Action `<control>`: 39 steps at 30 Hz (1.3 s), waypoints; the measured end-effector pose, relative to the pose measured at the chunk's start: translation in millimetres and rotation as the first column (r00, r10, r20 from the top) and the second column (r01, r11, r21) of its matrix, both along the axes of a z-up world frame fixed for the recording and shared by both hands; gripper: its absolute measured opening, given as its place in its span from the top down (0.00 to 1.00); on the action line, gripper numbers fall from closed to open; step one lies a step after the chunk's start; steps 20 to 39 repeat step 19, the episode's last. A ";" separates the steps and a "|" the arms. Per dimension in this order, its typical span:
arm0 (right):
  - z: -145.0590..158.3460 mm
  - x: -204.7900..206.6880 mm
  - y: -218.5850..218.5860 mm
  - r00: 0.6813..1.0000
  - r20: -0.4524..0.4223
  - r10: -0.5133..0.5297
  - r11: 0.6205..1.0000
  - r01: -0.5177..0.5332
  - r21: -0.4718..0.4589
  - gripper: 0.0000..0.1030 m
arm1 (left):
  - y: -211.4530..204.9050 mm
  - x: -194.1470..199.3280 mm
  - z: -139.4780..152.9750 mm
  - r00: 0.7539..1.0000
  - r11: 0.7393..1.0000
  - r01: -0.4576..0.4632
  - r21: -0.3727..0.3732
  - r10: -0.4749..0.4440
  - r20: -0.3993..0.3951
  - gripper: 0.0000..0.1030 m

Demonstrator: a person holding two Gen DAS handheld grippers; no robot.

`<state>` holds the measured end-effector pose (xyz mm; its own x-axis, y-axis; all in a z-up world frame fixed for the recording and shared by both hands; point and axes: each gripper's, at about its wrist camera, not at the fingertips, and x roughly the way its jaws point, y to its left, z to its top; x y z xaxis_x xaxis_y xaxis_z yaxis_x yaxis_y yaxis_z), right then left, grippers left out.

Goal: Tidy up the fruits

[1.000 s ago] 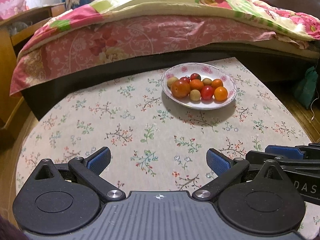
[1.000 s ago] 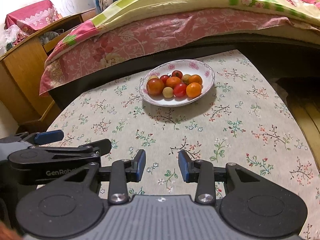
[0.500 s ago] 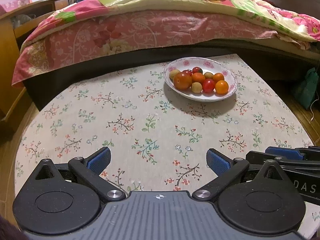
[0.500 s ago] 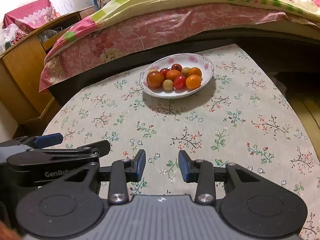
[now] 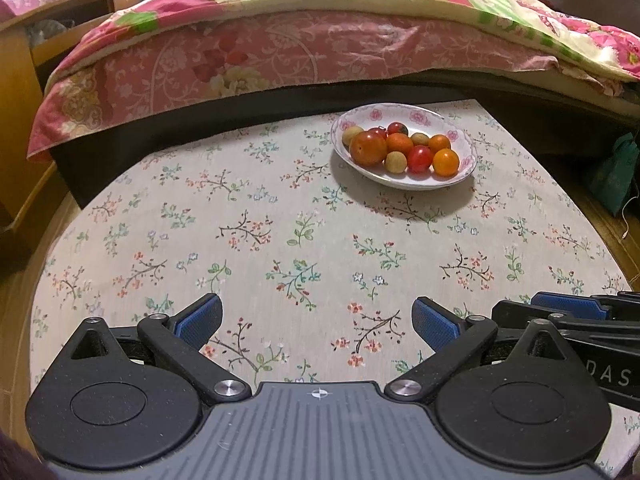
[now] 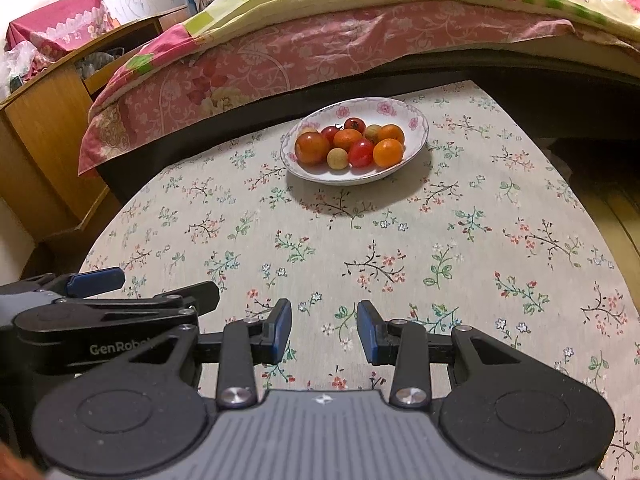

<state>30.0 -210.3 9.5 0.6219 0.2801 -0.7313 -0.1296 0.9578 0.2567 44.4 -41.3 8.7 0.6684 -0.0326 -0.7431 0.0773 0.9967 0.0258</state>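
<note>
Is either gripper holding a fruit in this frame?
No: the left gripper and right gripper are open and empty, and the fruits lie in the bowl.

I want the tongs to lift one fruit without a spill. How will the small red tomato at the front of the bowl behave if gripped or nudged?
The small red tomato looks glossy and round, so it may slip between flat pads. It sits against neighbouring fruit in the bowl, so a nudge would probably roll them. It is likely soft; squeeze gently.

We see a floral tablecloth (image 5: 304, 240) — beyond it, a bed (image 5: 280, 52) under pink quilts. A wooden cabinet (image 6: 44, 128) stands left.
</note>
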 end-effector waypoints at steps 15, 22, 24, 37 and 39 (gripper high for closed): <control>-2.1 -5.7 2.1 1.000 -0.016 0.006 1.000 -0.006 -0.007 0.65 | 1.1 -6.0 -1.7 1.000 1.000 -0.004 0.004 0.004 -0.014 0.01; -2.1 -6.4 2.4 1.000 -0.015 0.005 1.000 -0.005 -0.008 0.65 | 1.7 -7.7 -2.5 1.000 1.000 -0.011 0.007 0.011 -0.010 0.01; -2.1 -6.4 2.4 1.000 -0.015 0.005 1.000 -0.005 -0.008 0.65 | 1.7 -7.7 -2.5 1.000 1.000 -0.011 0.007 0.011 -0.010 0.01; -2.1 -6.4 2.4 1.000 -0.015 0.005 1.000 -0.005 -0.008 0.65 | 1.7 -7.7 -2.5 1.000 1.000 -0.011 0.007 0.011 -0.010 0.01; -2.1 -6.4 2.4 1.000 -0.015 0.005 1.000 -0.005 -0.008 0.65 | 1.7 -7.7 -2.5 1.000 1.000 -0.011 0.007 0.011 -0.010 0.01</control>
